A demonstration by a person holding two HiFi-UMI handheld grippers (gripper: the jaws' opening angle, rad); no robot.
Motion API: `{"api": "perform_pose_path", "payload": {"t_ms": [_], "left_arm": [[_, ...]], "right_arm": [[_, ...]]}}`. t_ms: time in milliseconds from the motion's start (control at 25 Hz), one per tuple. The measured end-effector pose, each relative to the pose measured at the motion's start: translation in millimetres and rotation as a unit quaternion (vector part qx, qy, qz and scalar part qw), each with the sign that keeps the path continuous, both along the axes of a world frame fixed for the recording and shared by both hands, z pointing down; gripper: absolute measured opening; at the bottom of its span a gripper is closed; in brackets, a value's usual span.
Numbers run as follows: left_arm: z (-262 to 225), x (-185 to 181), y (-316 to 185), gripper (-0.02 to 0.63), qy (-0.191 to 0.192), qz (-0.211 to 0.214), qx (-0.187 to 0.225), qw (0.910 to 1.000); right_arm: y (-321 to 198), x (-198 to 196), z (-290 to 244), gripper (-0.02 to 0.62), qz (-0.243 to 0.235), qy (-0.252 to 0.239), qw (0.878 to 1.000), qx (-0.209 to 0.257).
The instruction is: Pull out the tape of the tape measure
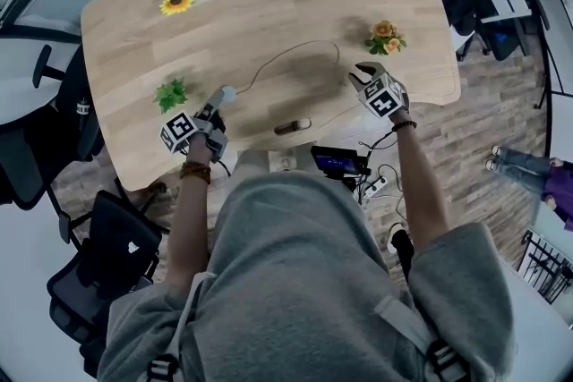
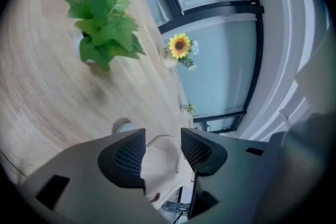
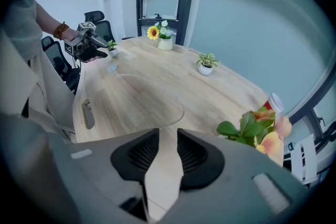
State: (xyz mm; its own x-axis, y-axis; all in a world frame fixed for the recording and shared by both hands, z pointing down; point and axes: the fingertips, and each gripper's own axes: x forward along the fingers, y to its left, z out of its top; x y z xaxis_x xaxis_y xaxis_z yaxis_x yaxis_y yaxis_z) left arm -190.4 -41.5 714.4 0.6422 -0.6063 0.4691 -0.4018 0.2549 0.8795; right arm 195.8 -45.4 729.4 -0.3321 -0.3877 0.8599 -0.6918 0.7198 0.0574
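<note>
Light-wood table [image 1: 269,4] with white tape measure [image 1: 229,91] at 7 o'clock, tape [image 1: 304,42] looped out; left gripper [image 1: 218,106] and right gripper [image 1: 362,72] jaws apart, empty.

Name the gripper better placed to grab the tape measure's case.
Left. The case lies just past the left gripper's open fingers; the right gripper hovers, open, at the tape's far end.
</note>
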Motion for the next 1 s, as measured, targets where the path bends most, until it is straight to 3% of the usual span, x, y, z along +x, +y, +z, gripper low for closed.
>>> {"api": "perform_pose_path", "payload": {"t_ms": [160,280,520,800,880,1000], "left_arm": [[-38.2,15.9,-20.3,0.196,-0.026,0.047,0.055,0.9971],[-67.5,27.9,-42.3,0.196,-0.054,0.084,0.100,0.9899],[-137.8,58.2,-90.0,0.196,-0.111,0.146,0.205,0.9615],[-207.4,100.8,-116.9,0.196,-0.184,0.208,0.311,0.9090],[-224.9,117.8,-119.5,0.196,-0.205,0.237,0.343,0.8858],[-254.2,142.0,-121.4,0.196,-0.245,0.271,0.394,0.8434]], "right_arm": [[-24.5,-8.5,-31.2,0.118,0.001,-0.015,0.999,0.042],[-44.0,-16.9,-57.3,0.118,0.001,-0.027,0.997,0.074],[-85.1,-33.4,-127.5,0.117,0.005,-0.054,0.987,0.152],[-113.0,-53.0,-222.0,0.117,0.020,-0.094,0.966,0.239],[-116.8,-57.6,-246.5,0.117,0.025,-0.105,0.960,0.259],[-120.2,-64.9,-282.1,0.117,0.034,-0.123,0.950,0.286]]}}
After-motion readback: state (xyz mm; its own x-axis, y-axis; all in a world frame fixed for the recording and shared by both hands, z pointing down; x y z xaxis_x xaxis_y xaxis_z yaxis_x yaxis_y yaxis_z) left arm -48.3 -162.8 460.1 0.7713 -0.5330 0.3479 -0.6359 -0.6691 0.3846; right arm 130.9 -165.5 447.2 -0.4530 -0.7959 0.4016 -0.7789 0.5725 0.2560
